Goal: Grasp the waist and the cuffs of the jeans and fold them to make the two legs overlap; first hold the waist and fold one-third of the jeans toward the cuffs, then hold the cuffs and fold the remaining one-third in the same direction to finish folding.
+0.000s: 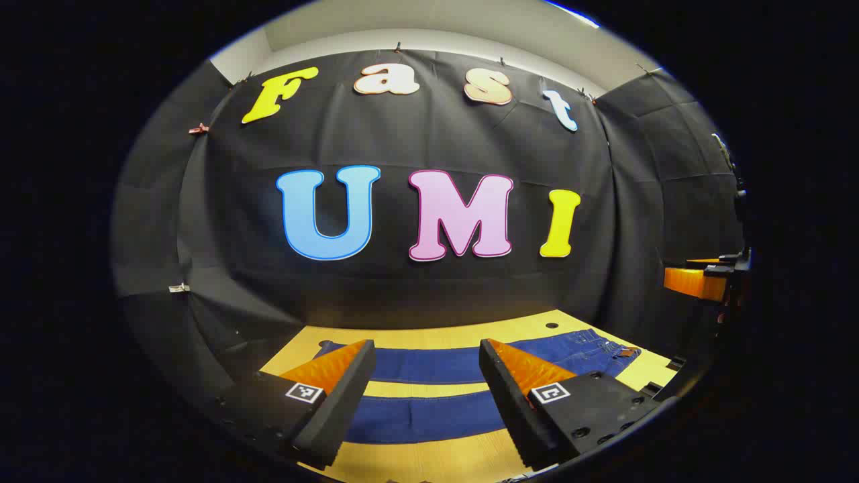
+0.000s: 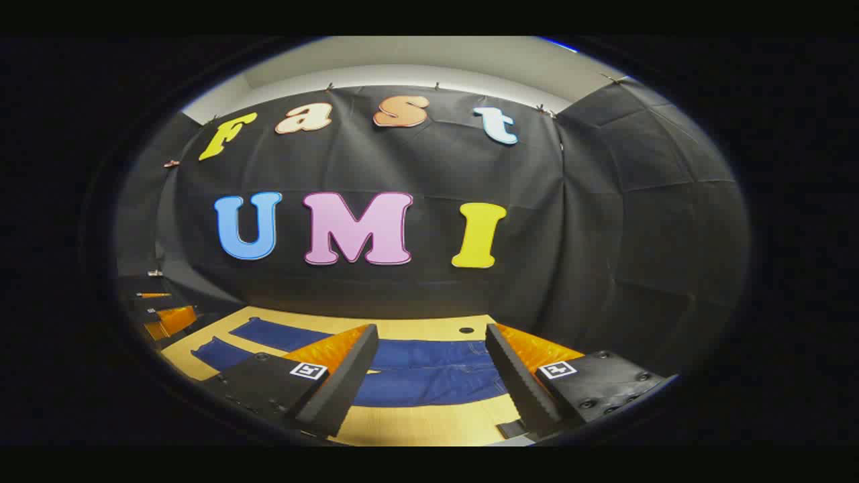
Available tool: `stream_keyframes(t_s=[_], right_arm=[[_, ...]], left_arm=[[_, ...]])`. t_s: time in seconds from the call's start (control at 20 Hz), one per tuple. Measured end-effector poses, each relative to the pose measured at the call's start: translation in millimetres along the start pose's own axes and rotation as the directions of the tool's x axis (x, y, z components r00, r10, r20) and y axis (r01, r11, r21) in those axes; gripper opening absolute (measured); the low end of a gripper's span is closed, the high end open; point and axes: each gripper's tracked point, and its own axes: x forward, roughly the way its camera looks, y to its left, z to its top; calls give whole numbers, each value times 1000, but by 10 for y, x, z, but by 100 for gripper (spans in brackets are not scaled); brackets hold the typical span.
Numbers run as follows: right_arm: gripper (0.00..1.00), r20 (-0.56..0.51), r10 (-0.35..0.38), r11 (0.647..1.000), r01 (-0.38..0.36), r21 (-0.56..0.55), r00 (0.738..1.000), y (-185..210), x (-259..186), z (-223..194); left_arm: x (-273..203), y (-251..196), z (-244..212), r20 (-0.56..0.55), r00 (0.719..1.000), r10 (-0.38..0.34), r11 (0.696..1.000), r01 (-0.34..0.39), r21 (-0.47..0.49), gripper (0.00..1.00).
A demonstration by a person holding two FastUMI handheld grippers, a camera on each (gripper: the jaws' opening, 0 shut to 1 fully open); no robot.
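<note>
The jeans [image 1: 429,365] are partly hidden behind the left hand-held gripper [image 1: 426,365] fingers [image 1: 517,396]

A yellow wooden table [image 1: 429,335] stands in front of the black wall. Blue jeans [image 1: 429,365] lie flat on the table. The two legs lie side by side, with a thin strip of yellow table showing between them. In the left gripper view the waist [image 1: 604,345] is at the right end and the legs run off to the left. In the right gripper view the waist [image 2: 470,355] sits in the middle. A small dark round hole [image 2: 466,331] is in the table, near the waist, by the far edge.
</note>
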Motion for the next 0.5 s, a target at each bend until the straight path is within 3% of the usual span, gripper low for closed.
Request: stream_keyframes(t_s=[0.05, 0.15, 0.2, 0.25, 0.3, 0.5], right_arm=[[98, 6, 3, 1000, -3, 0, 1000, 23, -48, -14], [94, 7, 7, 1000, -7, -12, 1000, 80, -131, -76], [100, 0, 14, 1000, -13, -13, 1000, 108, -173, -106], [94, -3, 21, 1000, -21, -8, 1000, 145, -213, -124], [98, 1, 25, 1000, -25, -5, 1000, 179, -261, -117], [95, 12, 23, 1000, -23, 0, 1000, 243, -377, -89]], left_arm=[[-45, 18, -7, 7, 1000, 0, 1000, 0, 1, 96], [-144, 59, -34, 17, 1000, -3, 1000, 3, 2, 96], [-183, 71, -59, 16, 1000, -7, 1000, 7, 0, 96], [-234, 75, -79, 10, 1000, -17, 1000, 17, -6, 96], [-293, 77, -97, 7, 1000, -22, 1000, 22, -12, 96], [-459, 139, -68, 27, 999, -22, 1000, 22, -16, 96]])
